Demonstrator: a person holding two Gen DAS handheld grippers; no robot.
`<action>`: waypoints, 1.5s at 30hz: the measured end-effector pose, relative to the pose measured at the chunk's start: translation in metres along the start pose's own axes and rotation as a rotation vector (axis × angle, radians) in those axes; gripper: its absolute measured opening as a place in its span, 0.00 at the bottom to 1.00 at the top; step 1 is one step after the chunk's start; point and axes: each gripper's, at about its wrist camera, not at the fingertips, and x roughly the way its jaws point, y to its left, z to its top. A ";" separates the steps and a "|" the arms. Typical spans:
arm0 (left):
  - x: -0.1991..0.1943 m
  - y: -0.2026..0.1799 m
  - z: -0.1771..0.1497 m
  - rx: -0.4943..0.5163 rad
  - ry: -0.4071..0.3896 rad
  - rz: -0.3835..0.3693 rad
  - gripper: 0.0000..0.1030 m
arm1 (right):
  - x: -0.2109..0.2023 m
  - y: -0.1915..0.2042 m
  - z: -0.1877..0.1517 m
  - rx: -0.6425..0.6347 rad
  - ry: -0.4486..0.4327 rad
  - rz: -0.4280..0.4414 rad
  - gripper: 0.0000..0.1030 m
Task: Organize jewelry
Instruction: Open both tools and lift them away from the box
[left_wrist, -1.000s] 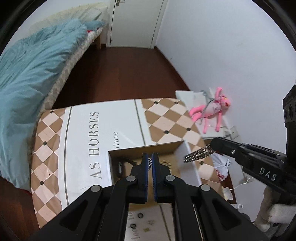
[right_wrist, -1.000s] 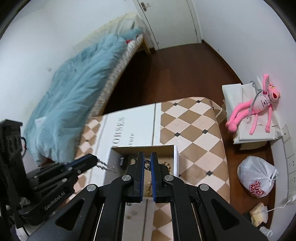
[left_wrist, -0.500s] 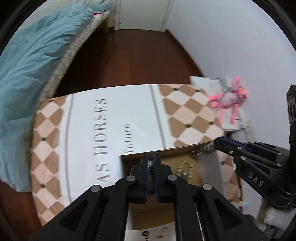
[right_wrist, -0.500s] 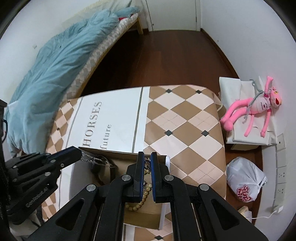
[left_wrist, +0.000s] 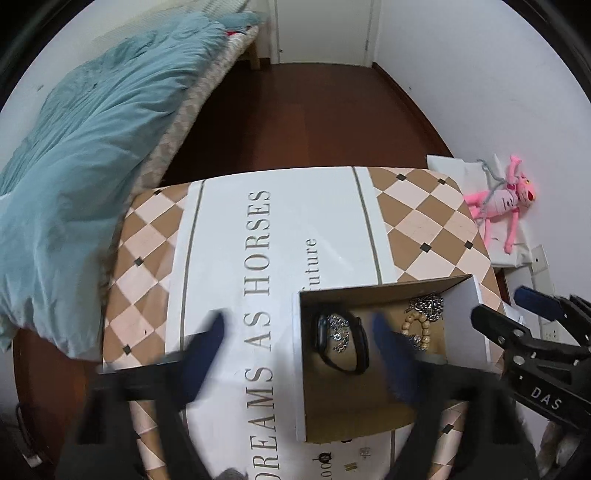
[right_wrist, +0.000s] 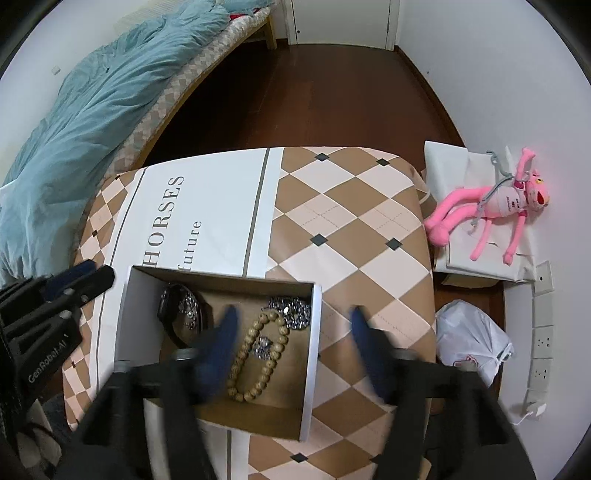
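Note:
A white-walled cardboard box (left_wrist: 299, 369) (right_wrist: 312, 354) sits on the table. Inside lie a black watch band (left_wrist: 360, 349) (right_wrist: 166, 314), a silver chain on it (left_wrist: 338, 332) (right_wrist: 188, 306), a second silver chain (left_wrist: 428, 306) (right_wrist: 291, 312) and a wooden bead bracelet (left_wrist: 419, 328) (right_wrist: 258, 354). My left gripper (left_wrist: 299, 347) is open and empty over the box's left wall. My right gripper (right_wrist: 291, 336) is open and empty over the box's right wall. Both are motion-blurred.
The table wears a brown-and-cream checked cloth (right_wrist: 351, 229) with a white lettered panel (left_wrist: 266, 236). Small earrings (left_wrist: 364, 451) lie on it in front of the box. A bed with a teal duvet (left_wrist: 85, 140) stands left. A pink plush toy (right_wrist: 495, 206) and a white bag (right_wrist: 469, 336) lie right.
Both grippers were shut on silver chains held over the box. Both have opened and the chains now lie in the box.

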 end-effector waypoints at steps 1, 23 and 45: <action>-0.001 0.001 -0.004 -0.003 -0.005 0.006 0.84 | -0.002 0.000 -0.006 0.002 -0.005 -0.014 0.68; -0.031 -0.006 -0.062 -0.042 -0.080 0.033 0.96 | -0.021 -0.004 -0.075 0.044 -0.068 -0.120 0.97; -0.121 -0.019 -0.085 -0.063 -0.240 -0.021 0.97 | -0.137 0.001 -0.109 0.062 -0.293 -0.140 0.97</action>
